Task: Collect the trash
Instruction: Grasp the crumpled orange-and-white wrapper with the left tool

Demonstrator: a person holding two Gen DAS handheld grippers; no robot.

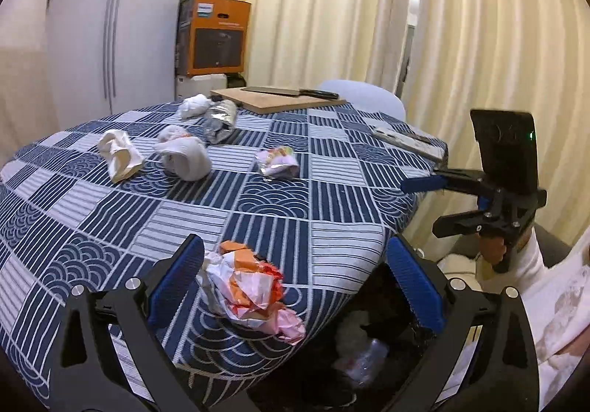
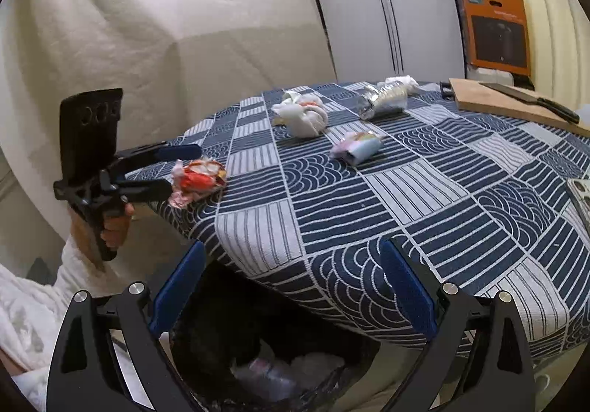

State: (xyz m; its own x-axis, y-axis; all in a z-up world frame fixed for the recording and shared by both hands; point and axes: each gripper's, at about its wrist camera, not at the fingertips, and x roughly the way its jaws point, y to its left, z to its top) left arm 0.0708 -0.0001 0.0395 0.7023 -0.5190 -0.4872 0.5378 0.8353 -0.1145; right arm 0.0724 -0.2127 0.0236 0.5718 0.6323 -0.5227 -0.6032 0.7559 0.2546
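Left gripper (image 1: pixel 295 286): fingers (image 1: pixel 177 279) spread wide, nothing gripped. A crumpled orange-and-white wrapper (image 1: pixel 250 286) lies on the tabletop (image 1: pixel 332 213) between them, at its near edge, pads not pressing it. Right gripper (image 2: pixel 291 294): fingers (image 2: pixel 405 286) also wide apart, empty, poised over a black-lined trash bin (image 2: pixel 206 331) below the tabletop edge; clear plastic and paper visible inside. Farther back on the patterned cloth: white tissue wads (image 1: pixel 184 153), a foil packet (image 1: pixel 221 120), a small colourful wrapper (image 1: pixel 278 163). Cutting board (image 1: pixel 280 100) with knife (image 1: pixel 295 92) at the far edge.
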